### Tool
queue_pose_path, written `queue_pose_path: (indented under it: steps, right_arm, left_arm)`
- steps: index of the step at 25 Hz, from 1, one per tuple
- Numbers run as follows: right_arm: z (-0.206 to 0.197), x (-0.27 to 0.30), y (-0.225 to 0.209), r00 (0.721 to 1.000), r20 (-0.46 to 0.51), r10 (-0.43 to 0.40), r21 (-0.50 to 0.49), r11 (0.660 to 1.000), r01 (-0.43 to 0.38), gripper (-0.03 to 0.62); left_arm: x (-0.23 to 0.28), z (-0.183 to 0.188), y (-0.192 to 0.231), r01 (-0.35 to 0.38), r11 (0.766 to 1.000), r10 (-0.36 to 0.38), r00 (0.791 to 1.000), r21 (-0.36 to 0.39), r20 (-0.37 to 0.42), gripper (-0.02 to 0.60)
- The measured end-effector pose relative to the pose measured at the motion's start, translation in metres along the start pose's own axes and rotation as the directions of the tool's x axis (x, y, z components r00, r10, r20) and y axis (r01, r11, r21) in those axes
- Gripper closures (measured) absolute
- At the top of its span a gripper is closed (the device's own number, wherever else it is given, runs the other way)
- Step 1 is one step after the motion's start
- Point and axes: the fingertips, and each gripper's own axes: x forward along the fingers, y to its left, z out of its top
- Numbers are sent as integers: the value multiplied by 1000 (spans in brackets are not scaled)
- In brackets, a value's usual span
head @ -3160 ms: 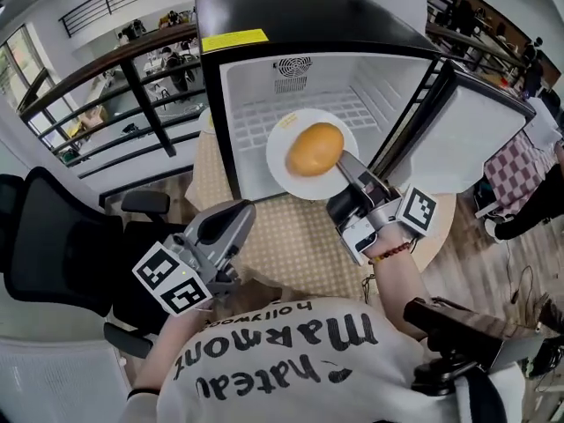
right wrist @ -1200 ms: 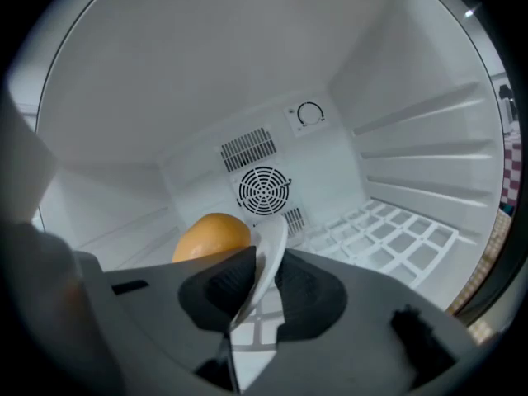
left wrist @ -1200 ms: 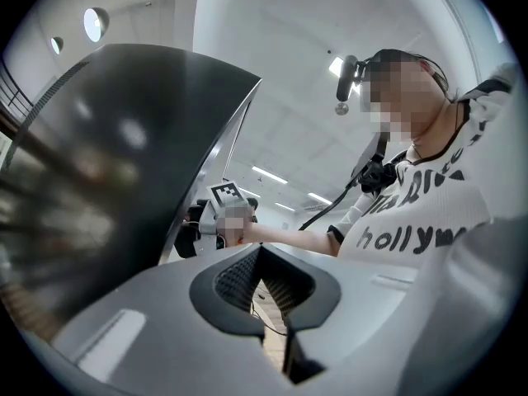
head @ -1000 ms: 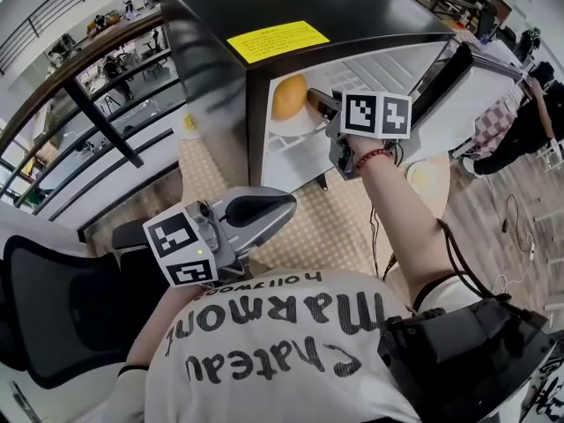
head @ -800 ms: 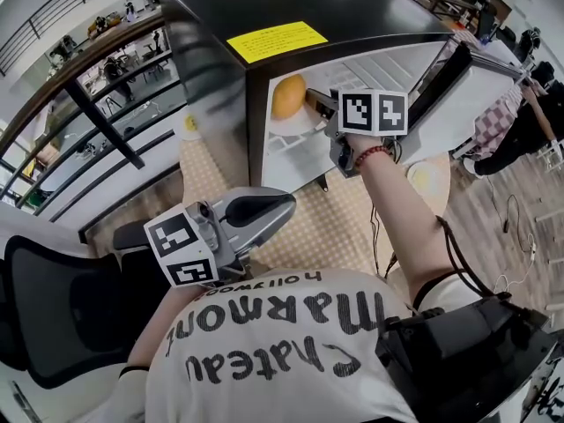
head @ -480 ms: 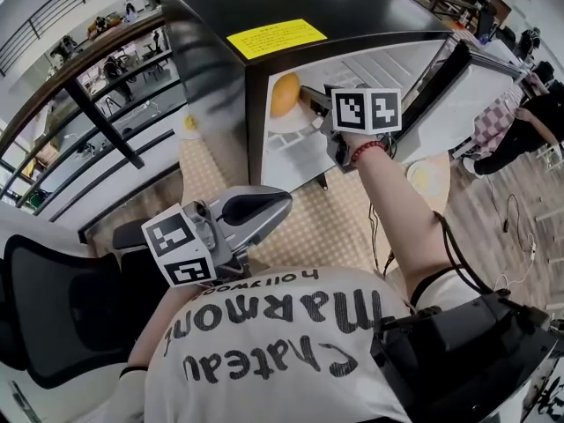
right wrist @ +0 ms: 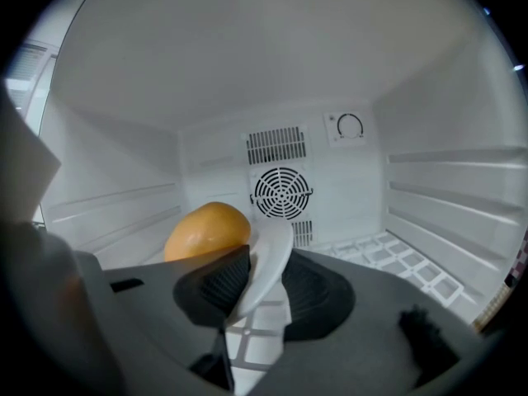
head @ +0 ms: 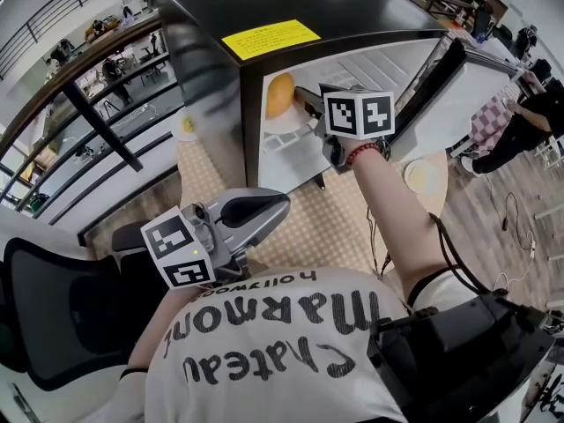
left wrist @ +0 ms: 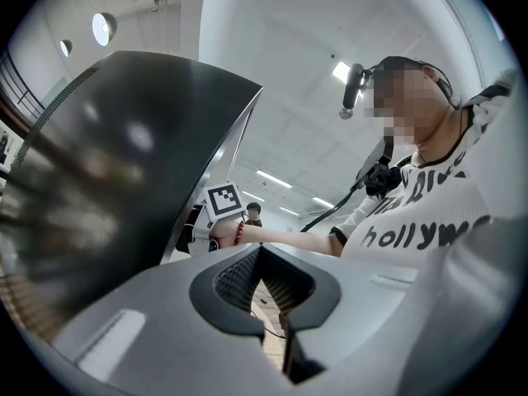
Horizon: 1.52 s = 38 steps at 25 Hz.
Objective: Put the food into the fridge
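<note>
Two grippers are in view, but only the right gripper (head: 304, 100) is working. It reaches into the open fridge (head: 352, 7), and its jaws have just been opening. They now stand apart, with the near rim of the white plate (right wrist: 268, 254) loosely between them rather than pinched. On the plate's far left side lies the round orange-yellow food (right wrist: 206, 231), well inside the cabinet and in front of the fan grille (right wrist: 281, 192) on the back wall. The plate seems to rest on the white wire shelf (right wrist: 396, 262), which would explain the loosened grip: the load looks delivered. Gripping by the rim keeps the jaws off the food. The left gripper (head: 280, 203) hangs idle near the person's chest, well apart from the fridge, with its jaws together on nothing. It is probably kept free for the door (head: 458, 104), which stands swung open at the right. What remains, by this reading, is to draw the right gripper out without dragging the plate, then shut the door.
</note>
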Motion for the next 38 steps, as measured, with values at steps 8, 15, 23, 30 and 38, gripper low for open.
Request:
queue_pose_path:
  steps: [8, 15, 23, 30, 38]
  right_arm:
    - [2, 0, 0, 999, -9, -34, -16, 999, 34, 468]
    - [-3, 0, -6, 998, -22, -57, 20, 998, 57, 459]
    - [-17, 1, -14, 993, -76, -89, 48, 995, 92, 390]
    - [-25, 3, -18, 990, -94, -102, 23, 994, 105, 381]
    - [-24, 3, -13, 989, -112, -99, 1, 995, 99, 381]
  left_arm:
    - [-4, 0, -2, -13, 1000, 13, 1000, -3, 14, 577]
    - [-6, 0, -2, -23, 1000, 23, 999, -3, 25, 577]
    - [-9, 0, -5, -13, 1000, 13, 999, -6, 29, 577]
    - [-6, -3, -3, -5, 1000, 5, 1000, -13, 30, 577]
    - [-8, 1, -4, -6, 1000, 6, 999, -13, 34, 577]
